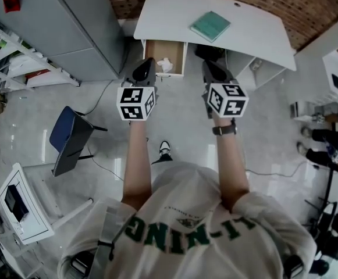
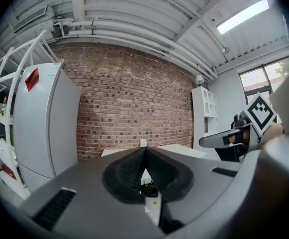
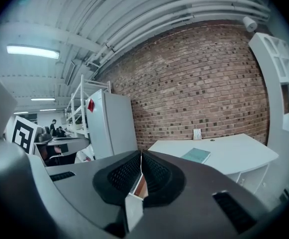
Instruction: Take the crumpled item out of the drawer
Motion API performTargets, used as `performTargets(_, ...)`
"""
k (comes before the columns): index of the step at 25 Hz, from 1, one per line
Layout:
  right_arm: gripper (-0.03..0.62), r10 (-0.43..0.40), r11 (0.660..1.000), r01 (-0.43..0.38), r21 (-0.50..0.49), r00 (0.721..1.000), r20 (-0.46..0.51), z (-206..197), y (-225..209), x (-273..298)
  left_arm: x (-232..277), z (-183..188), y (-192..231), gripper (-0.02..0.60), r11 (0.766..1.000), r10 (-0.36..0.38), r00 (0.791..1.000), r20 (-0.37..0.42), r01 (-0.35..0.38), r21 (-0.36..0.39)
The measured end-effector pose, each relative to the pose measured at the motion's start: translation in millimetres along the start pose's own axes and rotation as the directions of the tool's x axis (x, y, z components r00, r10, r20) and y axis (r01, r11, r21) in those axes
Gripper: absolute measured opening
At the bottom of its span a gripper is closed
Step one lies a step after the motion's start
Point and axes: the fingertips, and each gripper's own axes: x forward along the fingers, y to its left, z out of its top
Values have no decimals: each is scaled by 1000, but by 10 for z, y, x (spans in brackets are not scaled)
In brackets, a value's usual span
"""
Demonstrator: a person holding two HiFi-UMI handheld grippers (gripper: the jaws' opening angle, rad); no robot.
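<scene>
Crumpled item: a white, wrinkled, papery lump. It lies in the open drawer, a shallow box with a tan lining, pulled out from under a smooth white desk with rounded edges.

Left gripper: in the head view its tip overlaps the drawer's front left corner. The item is just to its right, not touching it. Its dark ribbed pads are pressed together with nothing between them.

Right gripper: right of the drawer, jaws likewise closed and empty.

A flat teal book lies on the desk.
</scene>
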Motion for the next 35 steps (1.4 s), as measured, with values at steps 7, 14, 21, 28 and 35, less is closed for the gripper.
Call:
performTargets(7,6,-20,1000,20,12,1000,-10,0,115,547,304,-60,468,-8,999,-40,999,-6,40,2)
performTargets(14,6,-10,1000,10,6,997,-71,-181,286,972,520,-236,655,-8,995,-96,994,-45,95,-4)
performTargets(21,6,43,999,-39,25,986,-161,-509,216,1452,811,-519,860,-8,996,-69,995,-75,64,-56)
performTargets(28,6,92,996,-91,14,959,-267,-814,132,1989,1165,-757,1133,-8,996,-41,993,-110,31,-88)
performTargets(35,6,127,991,-132,9,927,-354,-1148,-20,2475,1568,-1066,1359,-8,992,-25,988,-155,5,-130)
